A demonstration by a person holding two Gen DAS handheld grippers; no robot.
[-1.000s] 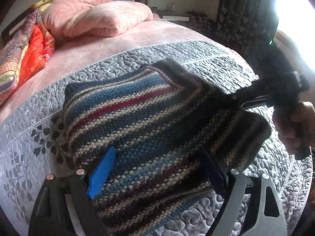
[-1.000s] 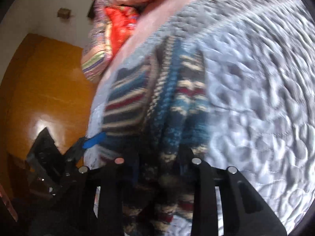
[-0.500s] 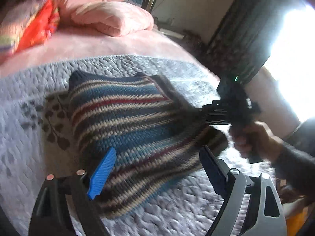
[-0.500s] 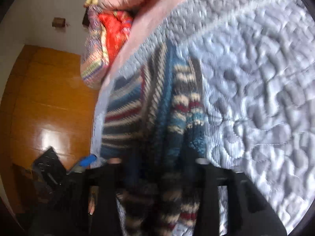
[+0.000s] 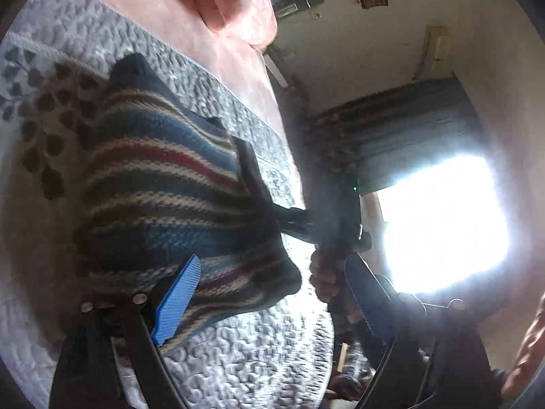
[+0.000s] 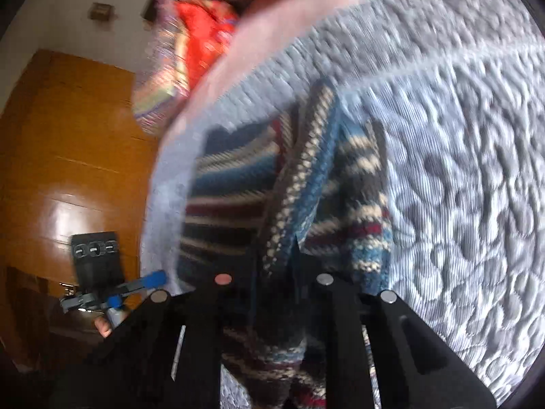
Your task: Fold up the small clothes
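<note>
A striped sweater [image 5: 163, 197] is spread on the grey quilt [image 5: 245, 358] of a bed. The sweater has blue, red, cream and dark stripes. A pink pillow [image 5: 235, 3] is seen past the sweater, at the far end of the bed.

The left gripper [image 5: 269, 300] is held just above the near edge of the sweater. Its two blue fingers [image 5: 177, 300] are spread wide apart, and nothing is held between them.

The right gripper [image 6: 276, 272] is closed on the side of the sweater. A bunched fold of the knit is pinched between its black fingers [image 6: 327, 310], and that edge is lifted off the quilt. In the left camera, a hand [image 5: 323, 272] is seen around the handle of this gripper, beside the sweater.

A bright window [image 5: 442, 221] is seen beyond the sweater's lifted edge. An orange wooden door [image 6: 68, 153] and a red patterned cushion [image 6: 201, 41] are seen off the other side of the sweater.
</note>
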